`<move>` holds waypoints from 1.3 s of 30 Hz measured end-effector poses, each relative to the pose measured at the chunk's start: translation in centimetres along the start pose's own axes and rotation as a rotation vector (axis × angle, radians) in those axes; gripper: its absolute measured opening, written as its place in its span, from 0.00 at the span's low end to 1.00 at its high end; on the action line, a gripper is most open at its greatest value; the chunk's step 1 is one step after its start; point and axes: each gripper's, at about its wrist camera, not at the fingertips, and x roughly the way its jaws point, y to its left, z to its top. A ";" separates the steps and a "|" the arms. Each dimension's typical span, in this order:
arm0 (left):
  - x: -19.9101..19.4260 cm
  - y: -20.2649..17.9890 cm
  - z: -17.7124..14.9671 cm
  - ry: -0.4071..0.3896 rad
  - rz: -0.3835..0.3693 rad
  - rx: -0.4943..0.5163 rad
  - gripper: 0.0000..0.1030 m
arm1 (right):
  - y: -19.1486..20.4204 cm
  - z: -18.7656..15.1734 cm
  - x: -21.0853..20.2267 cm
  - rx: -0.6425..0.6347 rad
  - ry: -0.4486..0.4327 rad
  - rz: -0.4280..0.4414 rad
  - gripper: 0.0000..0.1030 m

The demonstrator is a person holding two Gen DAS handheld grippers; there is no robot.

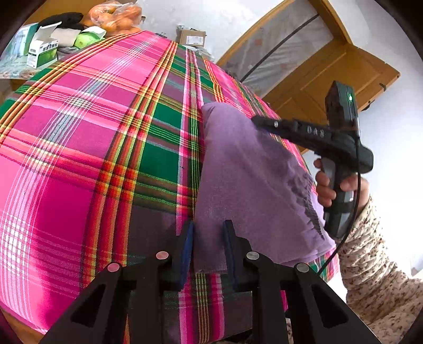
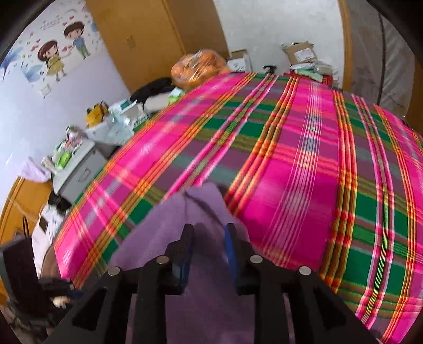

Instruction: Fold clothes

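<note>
A purple garment lies folded in a long strip on the pink and green plaid cloth, near the cloth's right edge. My left gripper is open, and the garment's near corner lies between its fingers. My right gripper, held by a hand, rests its tip on the garment's far end. In the right wrist view the right gripper is open just above the purple garment, which bunches up in a ridge ahead of the fingers on the plaid cloth.
A bag of oranges, green and white boxes and a cardboard parcel crowd the far edge. A wooden door stands to the right. A grey cabinet with clutter sits beside the cloth.
</note>
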 end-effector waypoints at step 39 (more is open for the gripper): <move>-0.5 -0.9 -0.8 0.021 0.060 0.021 0.21 | 3.4 -10.6 -3.5 -0.058 -0.094 -0.203 0.17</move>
